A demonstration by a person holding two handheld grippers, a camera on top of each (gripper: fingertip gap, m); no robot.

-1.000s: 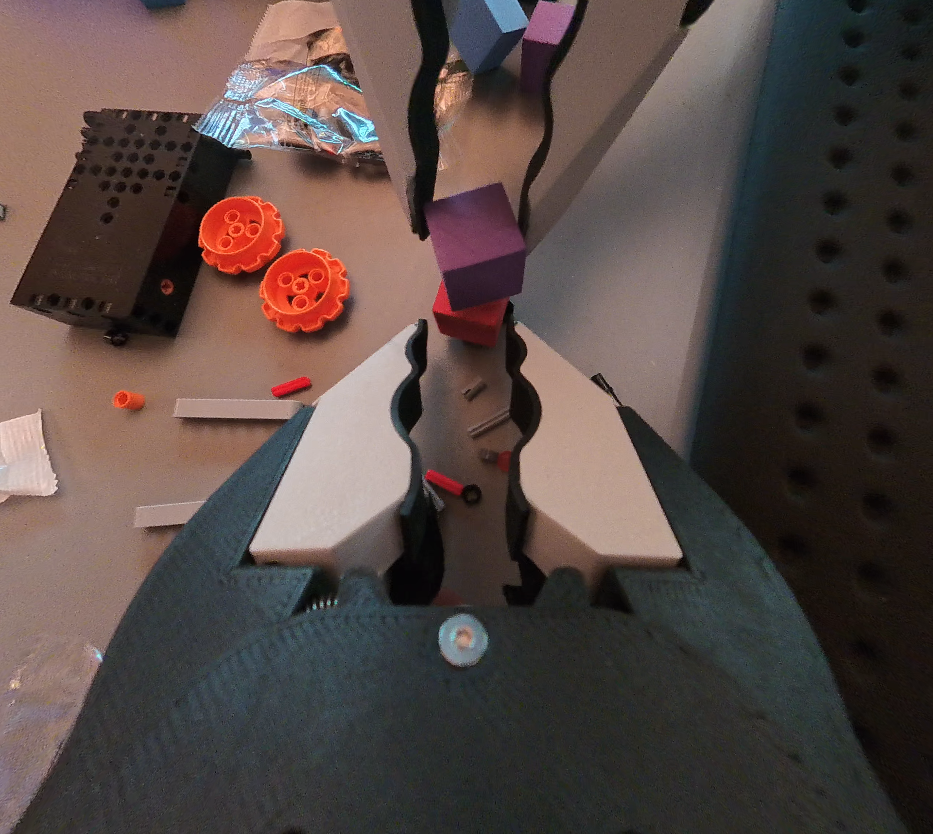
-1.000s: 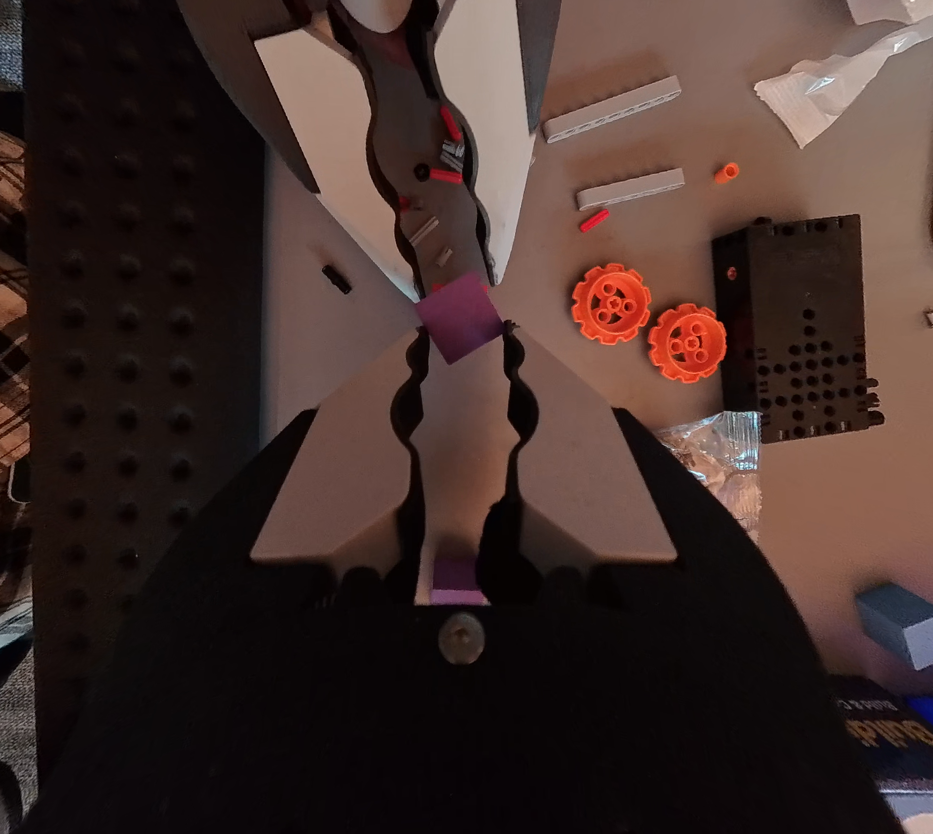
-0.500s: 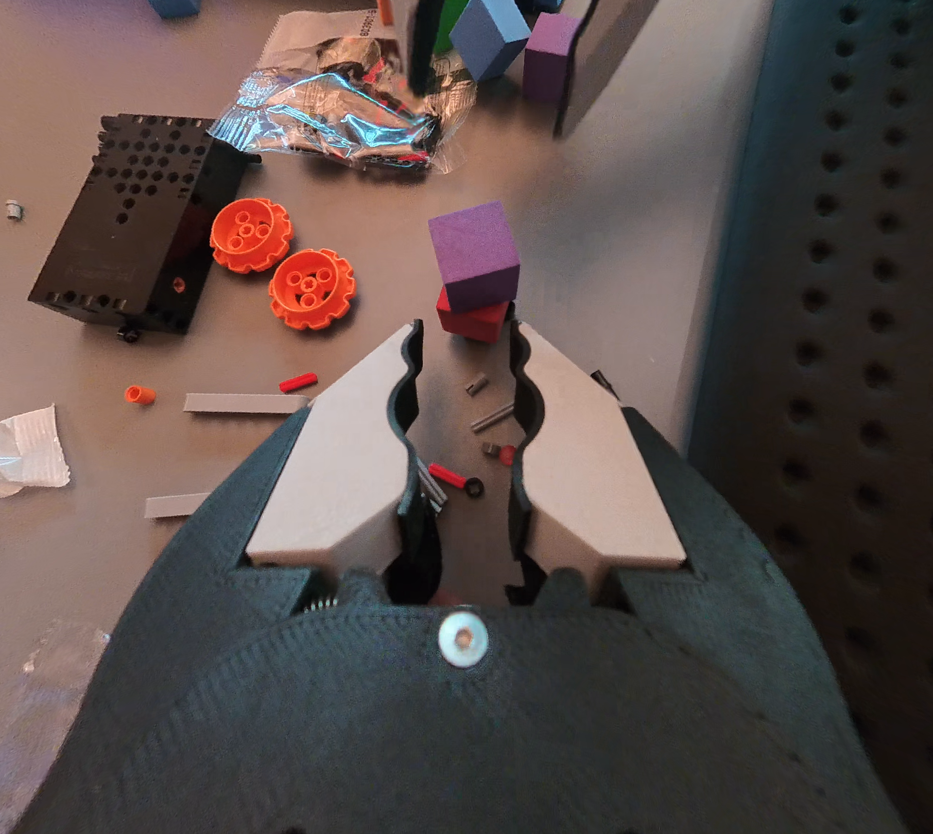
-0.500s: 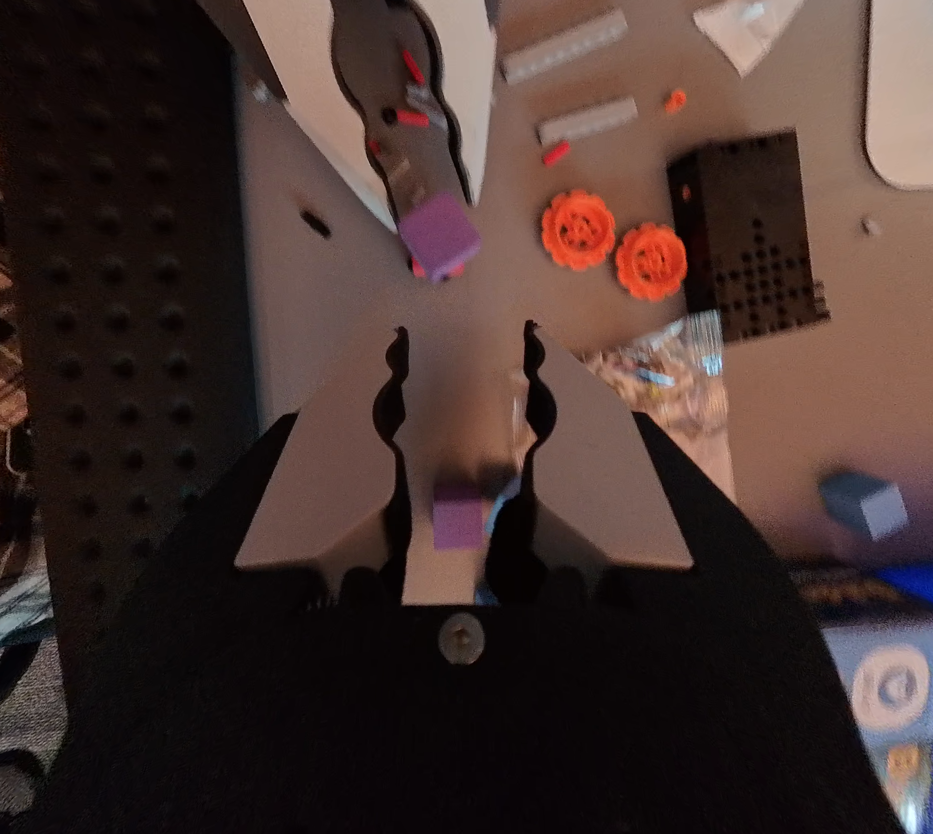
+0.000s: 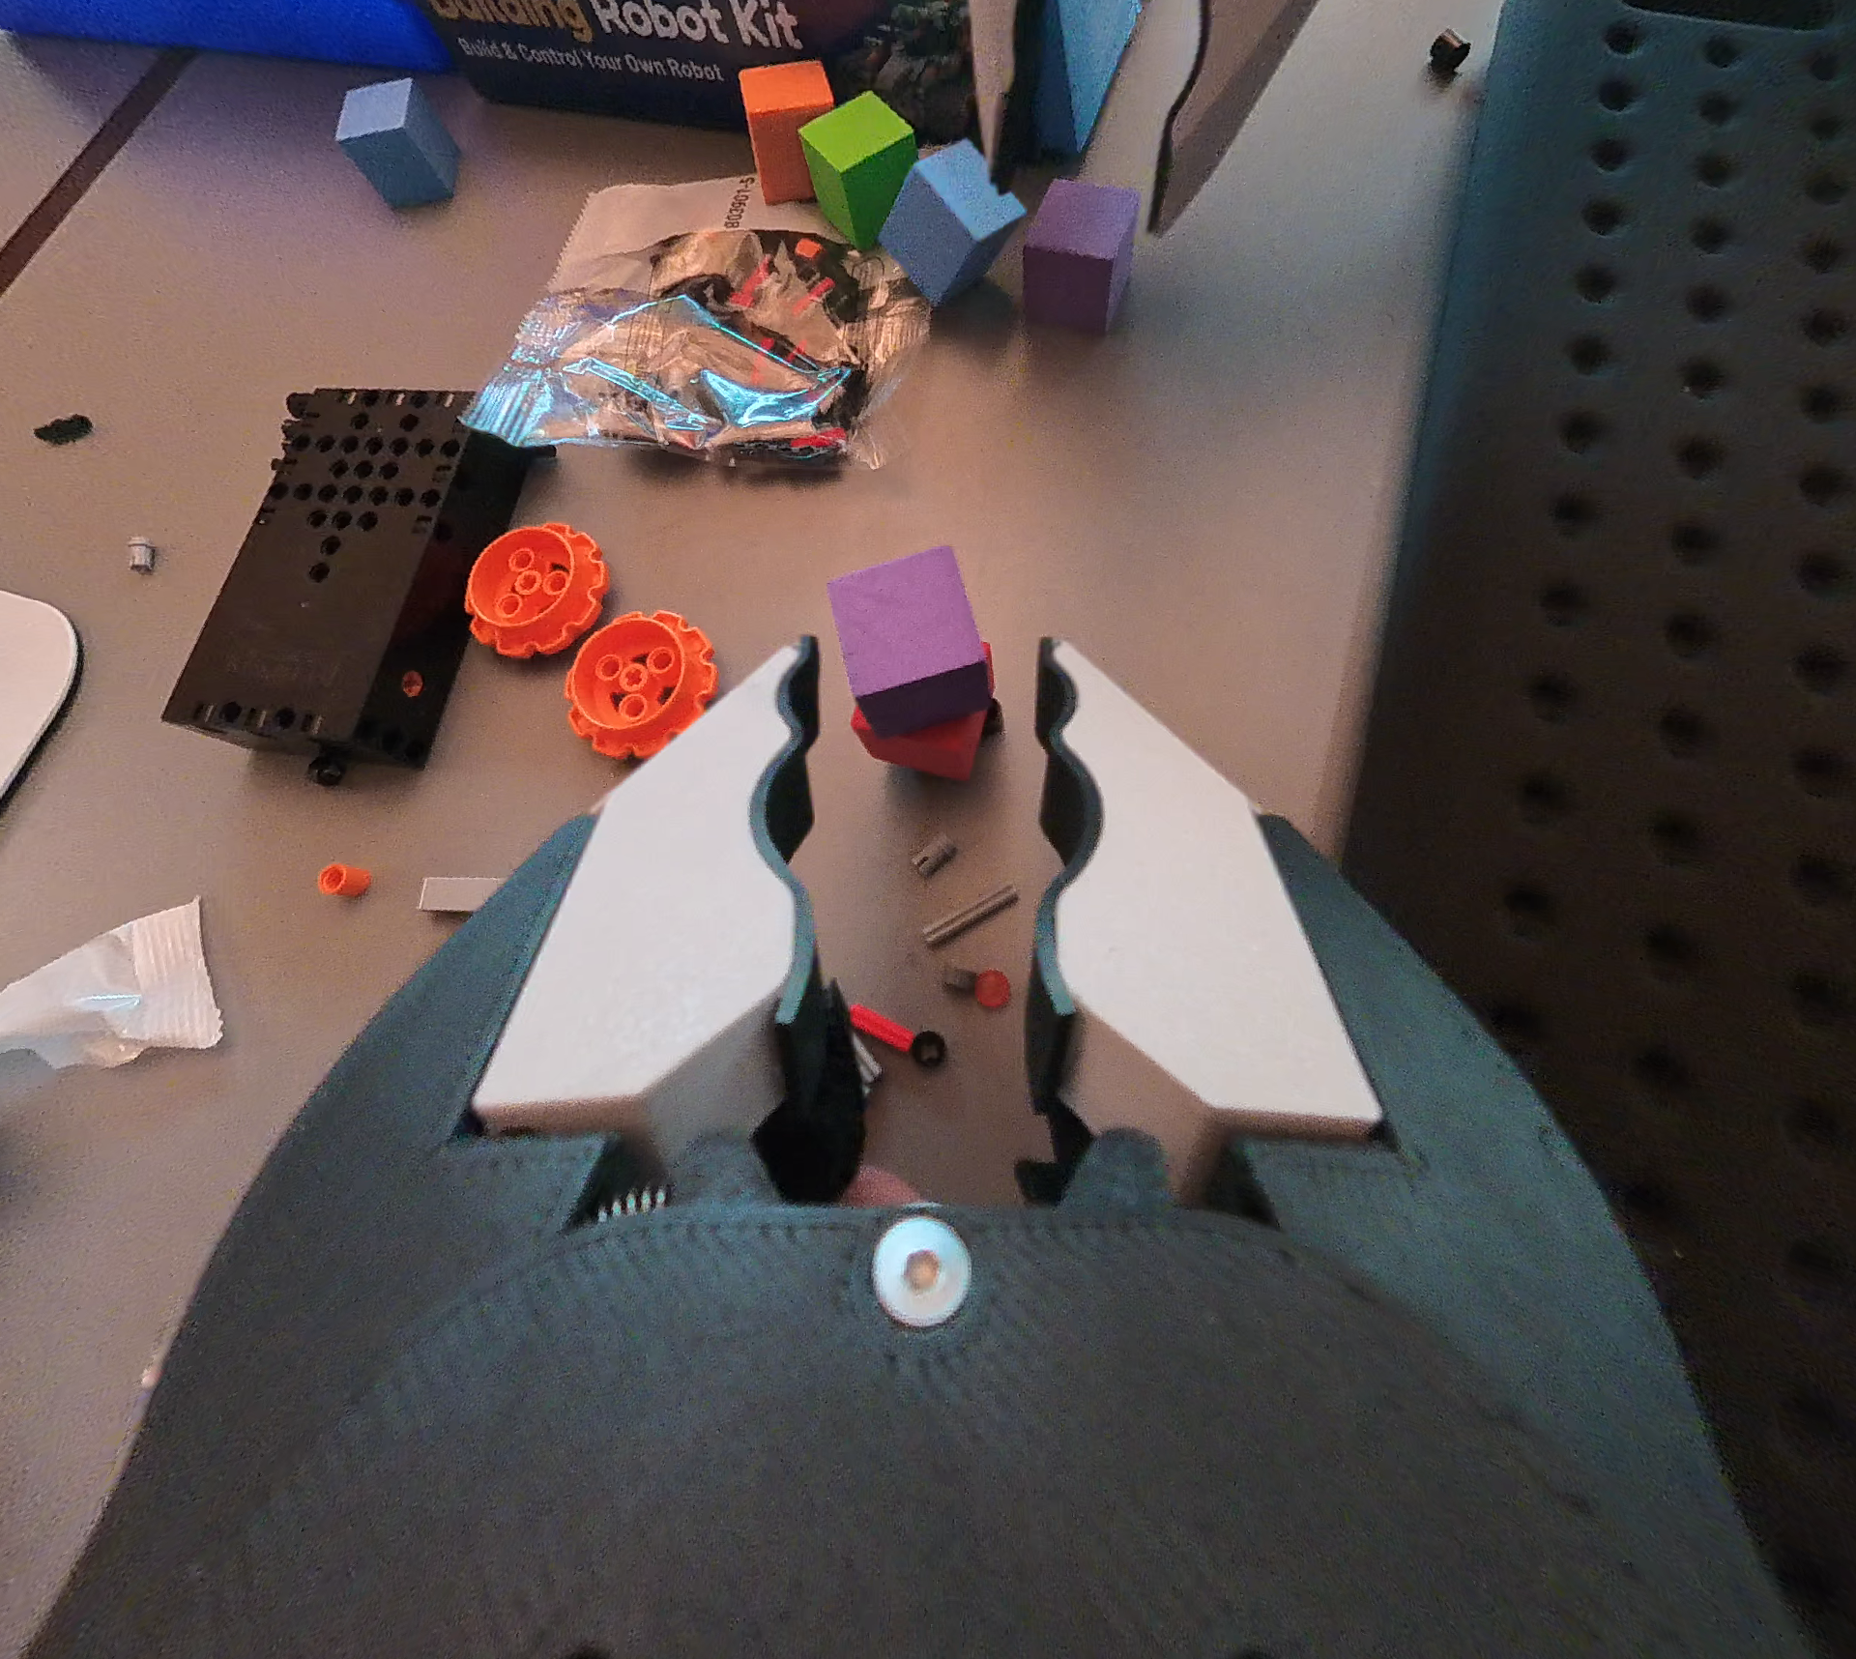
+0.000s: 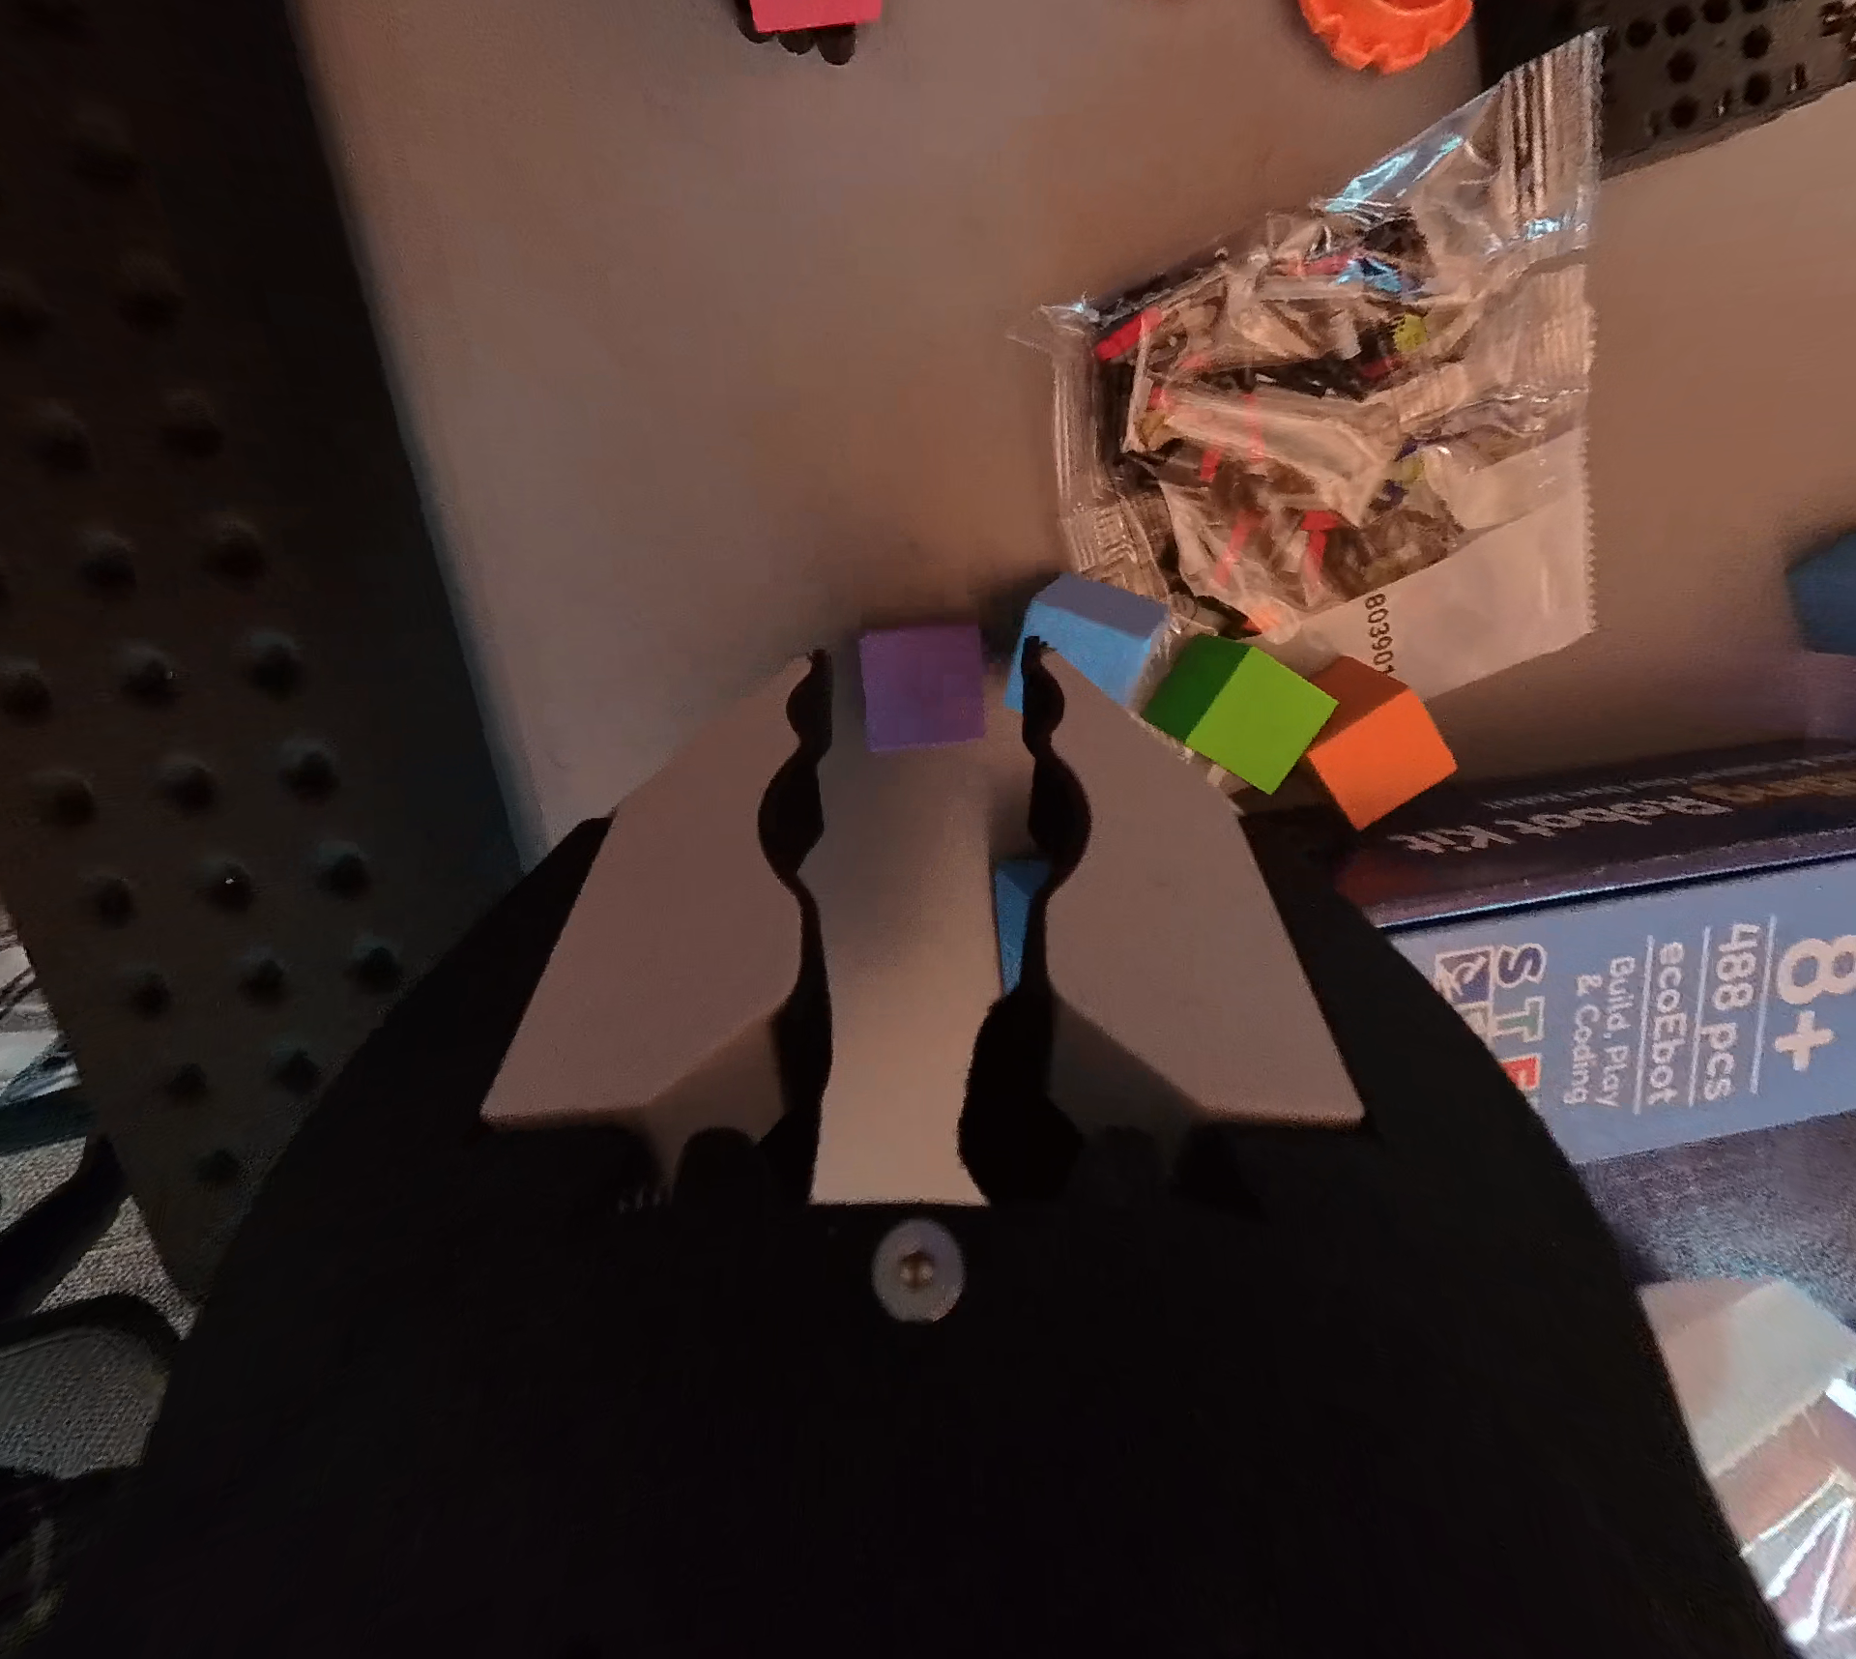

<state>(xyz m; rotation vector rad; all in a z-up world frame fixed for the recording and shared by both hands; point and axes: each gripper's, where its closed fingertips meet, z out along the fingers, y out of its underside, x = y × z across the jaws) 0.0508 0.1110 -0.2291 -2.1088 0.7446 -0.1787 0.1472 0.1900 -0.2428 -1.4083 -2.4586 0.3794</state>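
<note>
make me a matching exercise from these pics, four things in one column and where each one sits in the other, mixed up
Things
1. top purple cube
2. green block
3. orange wheels
4. right tool

Places
A. beside the black perforated box
B. between an orange block and a blue block
C. on the red cube
D. open, either side of a lone purple block

Pairs: 1-C, 2-B, 3-A, 4-D

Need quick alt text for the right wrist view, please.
The open right gripper hovers empty over a purple cube on the grey table, beside blue, green and orange cubes.
</note>
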